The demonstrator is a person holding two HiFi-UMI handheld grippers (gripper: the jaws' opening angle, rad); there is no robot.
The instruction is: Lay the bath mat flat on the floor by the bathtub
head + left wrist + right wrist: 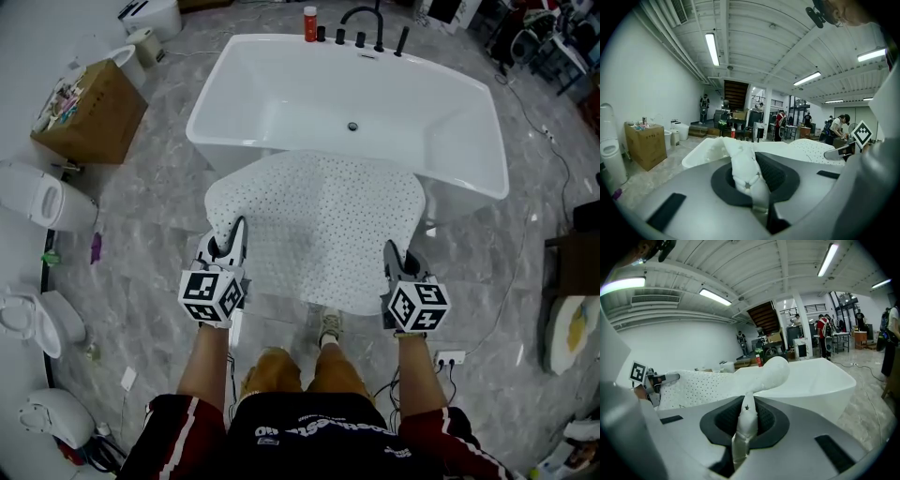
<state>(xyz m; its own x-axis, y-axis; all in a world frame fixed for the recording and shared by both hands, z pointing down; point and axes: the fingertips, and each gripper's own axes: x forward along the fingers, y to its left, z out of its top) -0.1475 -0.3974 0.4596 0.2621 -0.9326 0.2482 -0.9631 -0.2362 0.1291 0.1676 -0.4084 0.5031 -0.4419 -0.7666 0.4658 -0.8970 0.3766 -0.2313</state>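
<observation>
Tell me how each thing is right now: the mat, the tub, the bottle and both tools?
bath mat: spread out, held up by two corners, not yet flat on the floor.
bathtub: empty, no water showing.
red bottle: standing upright on the tub's far rim.
left tool: shut on one mat corner.
right tool: shut on the other mat corner.

A soft, perforated rubbery bath mat (323, 228), glossy white bathtub (281, 89), polished marble-look floor (150, 202).
</observation>
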